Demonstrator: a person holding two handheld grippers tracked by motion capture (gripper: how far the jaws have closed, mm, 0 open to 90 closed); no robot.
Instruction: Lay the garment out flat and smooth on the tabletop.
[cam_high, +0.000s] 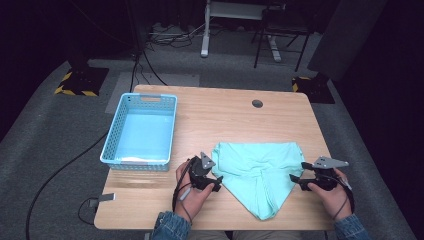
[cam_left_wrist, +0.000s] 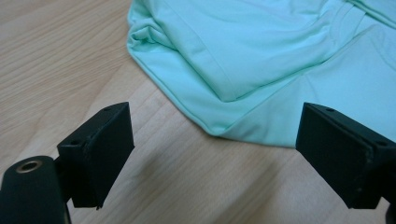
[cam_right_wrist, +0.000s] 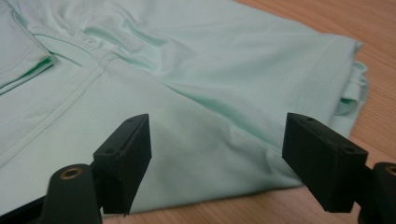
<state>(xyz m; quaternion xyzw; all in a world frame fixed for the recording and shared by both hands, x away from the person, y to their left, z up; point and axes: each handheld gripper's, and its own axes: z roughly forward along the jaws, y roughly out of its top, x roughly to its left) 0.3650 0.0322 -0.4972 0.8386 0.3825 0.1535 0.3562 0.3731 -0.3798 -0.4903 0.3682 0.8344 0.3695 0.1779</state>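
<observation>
Between the two claws, flat on the table (cam_high: 220, 107): a mint cloth (cam_high: 257, 167), folded into a rough triangle with its point toward the person. Lies just right of the left claw (cam_high: 216, 183) and just left of the right claw (cam_high: 296, 181), hem edges near both sets of jaws.

Left claw: released, jaws spread wide, nothing between the pads. Seen from the left gripper view, points at the cloth's left edge (cam_left_wrist: 243, 70), where a folded, rounded hem curves across bare wood just ahead of the jaws; left pad over wood, right pad near the cloth's edge, touching or not cannot be told. Held in the left hand (cam_high: 192, 187), cable trailing back toward the sleeve.

Right claw: also released, jaws wide apart, no fabric pinched. Seen from the right gripper view, hangs over the cloth's right part (cam_right_wrist: 187, 84); fabric spreads ahead of and under both pads, with a stitched seam running off to the left and a bunched corner at the far right edge. Strip of wood visible just below the jaws. Held in the right hand (cam_high: 332, 192).

Beyond the left claw, farther up and to its left: a blue basket (cam_high: 141, 131), well apart from the cloth. Far ahead of both claws, near the table's back edge: a small round hole (cam_high: 257, 103).
</observation>
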